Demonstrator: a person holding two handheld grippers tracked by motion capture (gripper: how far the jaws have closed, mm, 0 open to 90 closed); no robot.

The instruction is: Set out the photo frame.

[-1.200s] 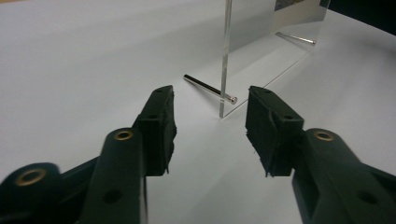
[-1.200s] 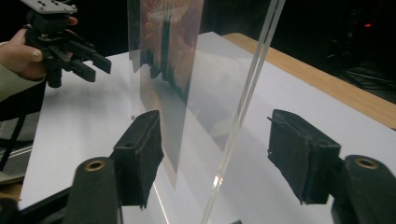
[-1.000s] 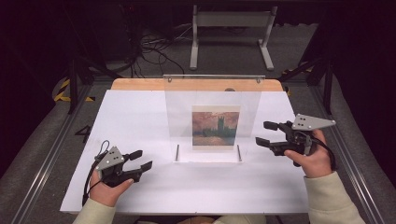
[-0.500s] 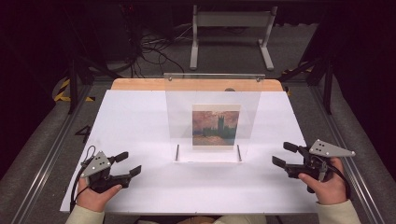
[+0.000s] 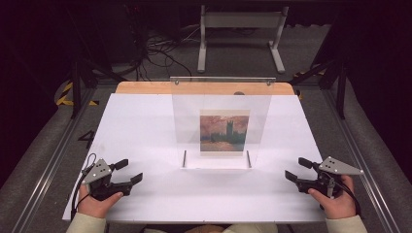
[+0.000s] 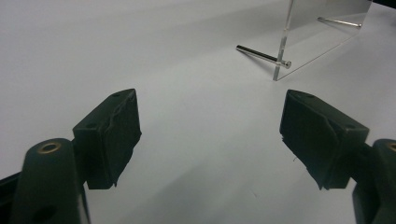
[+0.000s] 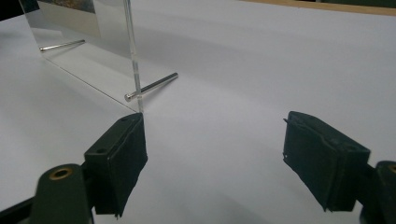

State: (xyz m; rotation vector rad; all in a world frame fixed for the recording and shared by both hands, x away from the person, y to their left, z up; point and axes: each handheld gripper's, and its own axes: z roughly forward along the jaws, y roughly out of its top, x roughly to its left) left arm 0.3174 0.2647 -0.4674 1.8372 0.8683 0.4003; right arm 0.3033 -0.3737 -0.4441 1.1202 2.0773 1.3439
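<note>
Both hands have drawn back toward the bench's (image 5: 145, 116) near edge. The left hand-held gripper (image 5: 130, 171) and right hand-held gripper (image 5: 298, 169) have just been opening, both empty, flanking the upright acrylic picture frame (image 5: 222, 121) at the bench's centre.

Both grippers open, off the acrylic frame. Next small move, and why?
Probably ease both inward toward the frame's side edges. The left gripper and right gripper sit open and empty on either side of the upright acrylic frame, well apart from it on the white table.
</note>
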